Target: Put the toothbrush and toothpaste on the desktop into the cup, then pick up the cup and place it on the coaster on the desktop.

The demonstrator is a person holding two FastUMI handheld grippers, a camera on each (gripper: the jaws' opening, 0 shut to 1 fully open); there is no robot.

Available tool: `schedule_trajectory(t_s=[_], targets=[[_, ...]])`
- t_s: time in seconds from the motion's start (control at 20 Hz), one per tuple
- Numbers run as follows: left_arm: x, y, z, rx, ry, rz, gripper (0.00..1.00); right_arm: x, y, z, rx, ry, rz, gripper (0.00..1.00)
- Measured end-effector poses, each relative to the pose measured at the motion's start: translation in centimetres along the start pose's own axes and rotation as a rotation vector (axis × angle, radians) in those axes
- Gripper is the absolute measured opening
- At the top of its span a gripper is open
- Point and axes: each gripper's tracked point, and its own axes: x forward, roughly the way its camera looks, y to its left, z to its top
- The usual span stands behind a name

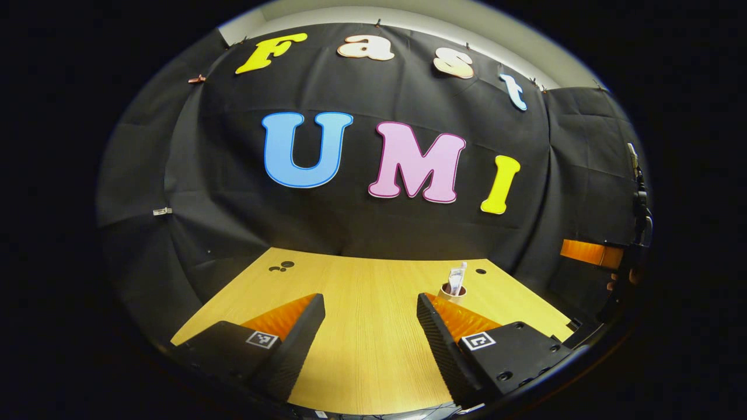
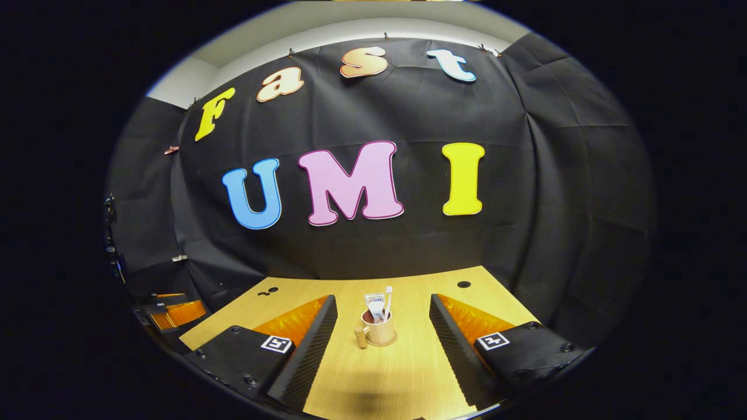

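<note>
Between the spread right tongs [image 2: 382, 338], touching neither finger, the cup [image 2: 379, 331] holds toothpaste [image 2: 375, 305] and toothbrush [image 2: 388, 300], seemingly on a coaster; bare desk [image 2: 385, 379] surrounds it. Left tongs [image 1: 370, 324] spread too.

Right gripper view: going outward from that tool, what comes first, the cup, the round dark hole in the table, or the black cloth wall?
1. The cup, standing on the table between the open fingers of the right tool, toothbrush and toothpaste upright inside it.
2. The dark hole, farther back on the right near the table's far edge.
3. The black cloth wall, behind the table.
</note>
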Motion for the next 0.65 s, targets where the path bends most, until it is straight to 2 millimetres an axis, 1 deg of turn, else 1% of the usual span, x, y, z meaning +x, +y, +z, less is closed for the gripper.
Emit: schedule_trajectory(t_s=[0.15, 0.3, 0.4, 0.55, 0.65], targets=[[-0.2, 0.2, -0.1, -0.008, 0.0, -0.007, 0.98, 0.0, 0.1, -0.3, -0.007, 0.006, -0.003, 0.98], [-0.1, 0.4, 0.3, 0.009, -0.006, -0.002, 0.98, 0.1, 0.4, -0.5, 0.003, 0.011, 0.006, 0.98], [-0.2, 0.2, 0.5, 0.009, -0.013, -0.009, 0.98, 0.4, 0.6, -0.7, 0.002, 0.018, 0.013, 0.98], [-0.1, -0.3, 0.1, 0.011, 0.001, -0.024, 0.98, 0.6, 1.1, -0.6, 0.0, 0.018, 0.025, 0.98], [0.1, -1.0, 0.4, 0.021, 0.01, -0.034, 0.98, 0.4, 1.2, -1.1, 0.011, 0.036, 0.028, 0.98]])
